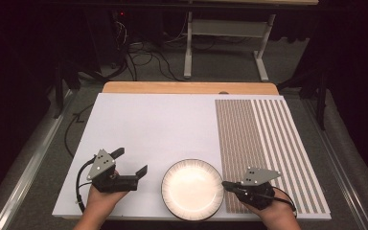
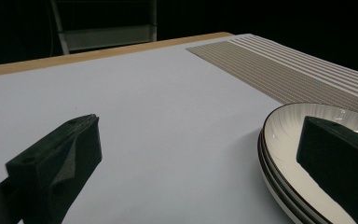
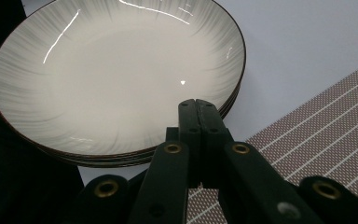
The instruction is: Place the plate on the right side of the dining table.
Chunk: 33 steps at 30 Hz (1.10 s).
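A stack of white shallow plates (image 1: 192, 189) with dark rims sits near the front edge of the white board (image 1: 158, 129). My left gripper (image 1: 132, 163) hovers just left of the stack, open, with nothing between its fingers. In the left gripper view the plates (image 2: 289, 126) lie behind the right-hand jaw, and the left gripper (image 2: 200, 135) frames bare board. My right gripper (image 1: 225, 184) is shut at the stack's right rim. In the right gripper view the right gripper (image 3: 196, 101) has its tips pressed together over the edge of the plates (image 3: 112, 79), nothing held.
A brown-and-white striped placemat (image 1: 263, 148) covers the right part of the board, under my right hand. A wooden table edge (image 1: 187, 87) runs along the back. Beyond it are the floor, cables and a table frame (image 1: 225, 43).
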### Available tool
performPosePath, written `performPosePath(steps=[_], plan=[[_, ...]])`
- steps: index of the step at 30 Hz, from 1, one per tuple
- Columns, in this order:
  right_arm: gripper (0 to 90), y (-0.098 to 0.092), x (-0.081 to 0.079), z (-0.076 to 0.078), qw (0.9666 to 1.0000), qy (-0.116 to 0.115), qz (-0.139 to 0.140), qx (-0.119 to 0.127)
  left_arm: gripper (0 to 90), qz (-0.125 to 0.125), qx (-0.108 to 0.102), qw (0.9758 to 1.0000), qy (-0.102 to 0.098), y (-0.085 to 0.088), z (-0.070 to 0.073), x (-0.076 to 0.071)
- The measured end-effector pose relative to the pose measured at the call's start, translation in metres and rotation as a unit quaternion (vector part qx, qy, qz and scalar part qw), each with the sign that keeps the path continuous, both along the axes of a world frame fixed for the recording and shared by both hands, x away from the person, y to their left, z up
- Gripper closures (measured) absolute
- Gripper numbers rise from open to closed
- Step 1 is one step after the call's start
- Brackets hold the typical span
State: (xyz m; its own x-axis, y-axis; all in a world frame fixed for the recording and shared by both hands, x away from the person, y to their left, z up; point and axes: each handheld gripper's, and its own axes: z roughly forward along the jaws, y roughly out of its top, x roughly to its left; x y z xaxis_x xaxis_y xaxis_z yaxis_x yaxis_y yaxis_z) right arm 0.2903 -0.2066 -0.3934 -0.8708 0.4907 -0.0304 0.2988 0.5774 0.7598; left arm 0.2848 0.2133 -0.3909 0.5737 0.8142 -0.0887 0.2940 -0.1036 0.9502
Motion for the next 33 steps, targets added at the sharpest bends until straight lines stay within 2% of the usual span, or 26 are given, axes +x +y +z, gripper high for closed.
performPosePath(steps=[19, 29, 33], plan=[[90.0, 0.003, 0.000, -0.001, 1.0000, 0.009, -0.001, 0.000, 0.5, 0.000, -0.002, 1.0000, 0.001, -0.001, 0.000, 0.000], [90.0, 0.009, 0.000, -0.002, 0.9999, 0.011, 0.005, -0.002, 0.5, -0.002, 0.000, 1.0000, -0.002, 0.000, 0.001, 0.000], [90.0, 0.018, 0.001, -0.004, 0.9997, 0.017, 0.014, -0.007, 0.5, -0.003, 0.000, 1.0000, -0.003, 0.000, 0.001, -0.001]])
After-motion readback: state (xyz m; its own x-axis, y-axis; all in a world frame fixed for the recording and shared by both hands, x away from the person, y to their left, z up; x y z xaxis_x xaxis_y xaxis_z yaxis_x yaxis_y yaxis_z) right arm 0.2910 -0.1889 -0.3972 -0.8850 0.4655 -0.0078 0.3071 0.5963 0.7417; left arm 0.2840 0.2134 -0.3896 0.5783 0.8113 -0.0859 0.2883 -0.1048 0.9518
